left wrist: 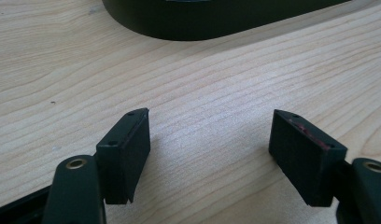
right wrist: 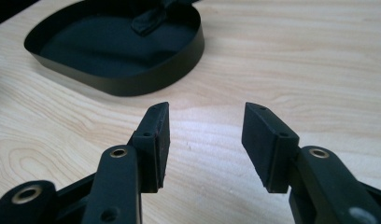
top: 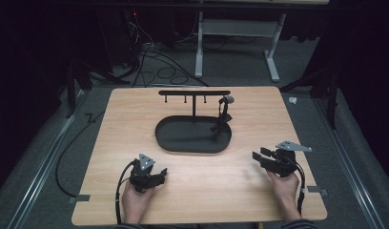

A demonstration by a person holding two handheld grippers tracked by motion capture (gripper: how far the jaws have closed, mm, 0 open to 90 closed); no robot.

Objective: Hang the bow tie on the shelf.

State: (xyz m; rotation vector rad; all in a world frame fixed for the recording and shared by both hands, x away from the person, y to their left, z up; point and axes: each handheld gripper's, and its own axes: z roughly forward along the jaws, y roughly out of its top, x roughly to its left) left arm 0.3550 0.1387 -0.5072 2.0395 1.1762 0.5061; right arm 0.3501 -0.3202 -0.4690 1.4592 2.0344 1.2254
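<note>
One tray: black oval tray at mid worktop, T-shaped hanger bar rising from it
Tray contents: dark strap-like item hung from bar's right end, lower end inside tray
Left tool: spread, nothing between, near tray's front-left
Right tool: spread, nothing between, right of tray

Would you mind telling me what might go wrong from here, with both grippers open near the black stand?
1. The watch hangs from the outermost peg of the thin T-shaped stand; a sideways pull by the right gripper could tip the stand or drop the watch.
2. The tray has a raised rim, so a low approach might catch and shove it.
3. The left gripper sits close to the table and could scrape it.
</note>
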